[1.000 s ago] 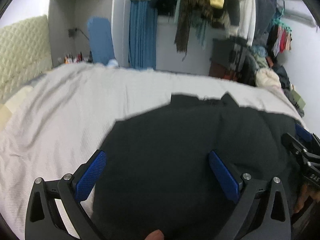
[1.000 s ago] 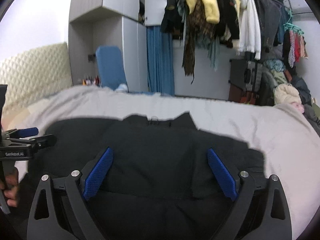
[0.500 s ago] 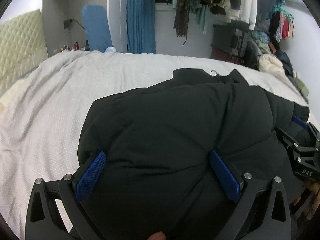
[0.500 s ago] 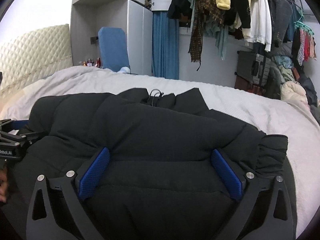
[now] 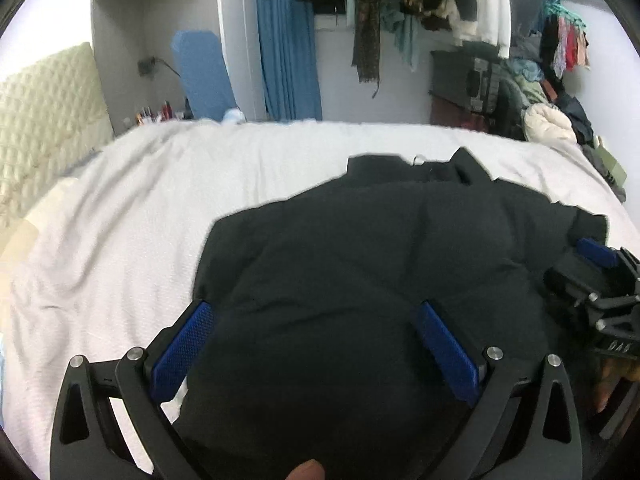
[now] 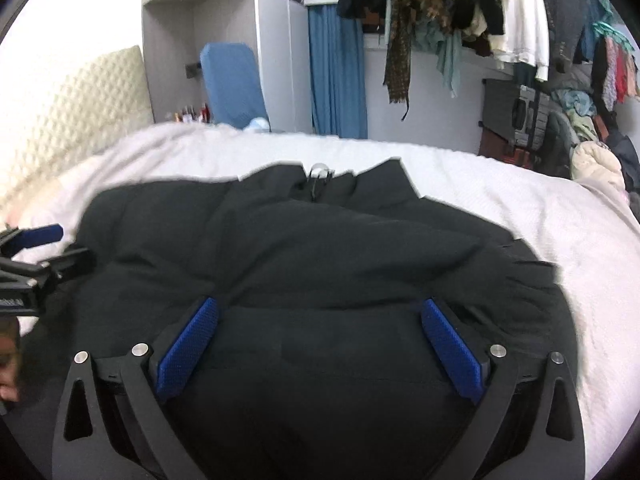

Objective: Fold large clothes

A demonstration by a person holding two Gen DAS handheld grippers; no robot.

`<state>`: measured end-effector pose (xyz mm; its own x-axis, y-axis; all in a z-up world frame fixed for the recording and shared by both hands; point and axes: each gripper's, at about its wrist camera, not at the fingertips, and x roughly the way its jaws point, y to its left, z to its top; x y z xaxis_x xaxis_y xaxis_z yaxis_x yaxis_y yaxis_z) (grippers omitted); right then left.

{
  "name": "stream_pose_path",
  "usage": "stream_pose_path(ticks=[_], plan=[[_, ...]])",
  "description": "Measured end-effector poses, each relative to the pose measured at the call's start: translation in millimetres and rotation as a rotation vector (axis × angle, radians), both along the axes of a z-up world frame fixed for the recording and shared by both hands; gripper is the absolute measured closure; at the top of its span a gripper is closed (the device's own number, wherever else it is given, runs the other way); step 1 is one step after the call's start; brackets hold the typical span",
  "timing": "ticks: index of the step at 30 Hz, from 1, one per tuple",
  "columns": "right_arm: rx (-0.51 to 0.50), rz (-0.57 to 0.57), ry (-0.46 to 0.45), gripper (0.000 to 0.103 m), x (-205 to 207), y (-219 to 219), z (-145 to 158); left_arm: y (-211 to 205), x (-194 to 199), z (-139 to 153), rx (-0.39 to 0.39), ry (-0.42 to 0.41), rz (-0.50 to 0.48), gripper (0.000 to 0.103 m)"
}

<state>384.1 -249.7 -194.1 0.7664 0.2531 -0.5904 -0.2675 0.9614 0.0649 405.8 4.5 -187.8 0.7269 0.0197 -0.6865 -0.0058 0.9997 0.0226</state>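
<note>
I've got the puffy black quilted jacket (image 5: 360, 280) spread on the white textured bedspread (image 5: 120, 220), collar toward the far wall. My left gripper (image 5: 316, 344) and right gripper (image 6: 320, 344) sit spread wide at the jacket's near hem, nothing pinched, probably lined up for a fold. The near hem's cut off; sleeves are hard to make out.

A bedroom in a home is shown.
A bed (image 5: 280, 160) with a quilted headboard (image 5: 44, 112) is seen, and clothes (image 6: 460, 0) are hung along the wall beside a blue curtain (image 6: 338, 72).
</note>
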Motion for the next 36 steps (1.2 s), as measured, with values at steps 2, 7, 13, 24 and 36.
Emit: stream_pose_path(ticks=[2, 7, 13, 24, 36], plan=[[0.026, -0.021, -0.038, 0.001, -15.3, -12.0, 24.9, -2.2, -20.6, 16.1, -0.039, 0.003, -0.023, 0.000], [0.046, -0.077, -0.095, 0.000, -47.4, -28.4, 87.1, -9.8, -67.8, 58.0, -0.024, -0.018, -0.039, 0.000], [0.038, -0.053, -0.200, 0.000, -107.7, -30.6, 169.7, 0.3, -133.1, 136.4, -0.075, -0.104, -0.021, 0.000], [0.051, 0.008, -0.262, 0.000, -232.9, -40.6, 272.0, 24.0, -275.7, 239.9, -0.134, -0.232, -0.010, 0.000], [-0.018, -0.025, -0.213, 0.000, -301.5, -91.7, 274.4, 77.6, -359.5, 244.3, -0.226, -0.225, 0.009, 0.000]])
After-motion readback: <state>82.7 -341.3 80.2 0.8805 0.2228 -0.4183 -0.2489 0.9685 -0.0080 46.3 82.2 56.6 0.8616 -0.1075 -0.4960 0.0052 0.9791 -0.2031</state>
